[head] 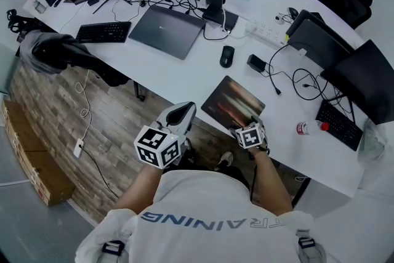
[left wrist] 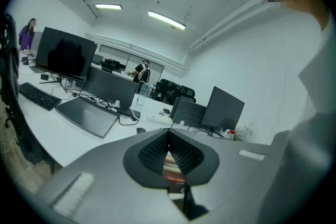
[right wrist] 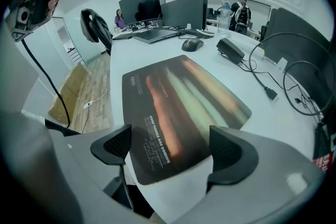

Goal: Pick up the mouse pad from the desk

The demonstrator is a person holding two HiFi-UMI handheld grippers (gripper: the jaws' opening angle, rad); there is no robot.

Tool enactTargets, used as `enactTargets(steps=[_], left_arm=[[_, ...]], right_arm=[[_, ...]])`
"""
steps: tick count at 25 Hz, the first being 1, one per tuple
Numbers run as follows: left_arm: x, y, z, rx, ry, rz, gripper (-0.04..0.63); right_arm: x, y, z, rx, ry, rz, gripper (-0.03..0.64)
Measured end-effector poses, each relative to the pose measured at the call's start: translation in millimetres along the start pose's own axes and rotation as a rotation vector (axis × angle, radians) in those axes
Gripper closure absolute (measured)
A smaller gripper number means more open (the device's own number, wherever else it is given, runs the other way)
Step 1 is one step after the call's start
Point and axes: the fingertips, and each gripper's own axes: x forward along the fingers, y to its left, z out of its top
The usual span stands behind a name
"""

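The mouse pad, dark with red and green streaks, lies flat on the white desk near its front edge. My right gripper hangs over the pad's near corner, pointing steeply down. In the right gripper view it is open, with one pad on each side of that corner of the mouse pad and neither touching it. My left gripper is held off the desk edge, left of the pad. In its own view the left gripper is shut, tips together and nothing held.
Behind the pad lie a black mouse, a small black device and looping cables. A closed laptop, keyboards and monitors stand farther back. A red-capped bottle lies right of the pad. A chair stands at the left.
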Motion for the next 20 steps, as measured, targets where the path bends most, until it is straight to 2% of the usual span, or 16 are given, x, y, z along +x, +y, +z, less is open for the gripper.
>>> enactTargets(steps=[9, 12, 15, 20], left_arm=[[-1.9, 0.0, -0.4, -0.014, -0.001, -0.009, 0.595], [-1.7, -1.1, 0.0, -0.011, -0.004, -0.011, 0.595], [-2.3, -3.0, 0.9, -0.009, -0.006, -0.014, 0.595], [-2.7, -4.4, 2.6, -0.008, -0.013, -0.015, 0.595]], right_arm=[[-1.7, -0.8, 0.3, 0.016, -0.004, -0.008, 0.176], [-2.5, -2.9, -0.9, 0.033, -0.007, -0.015, 0.261], [-4.5, -5.3, -0.6, 0.039, -0.004, -0.014, 0.302], [-14.7, -7.8, 3.2, 0.066, -0.029, -0.012, 0.484]])
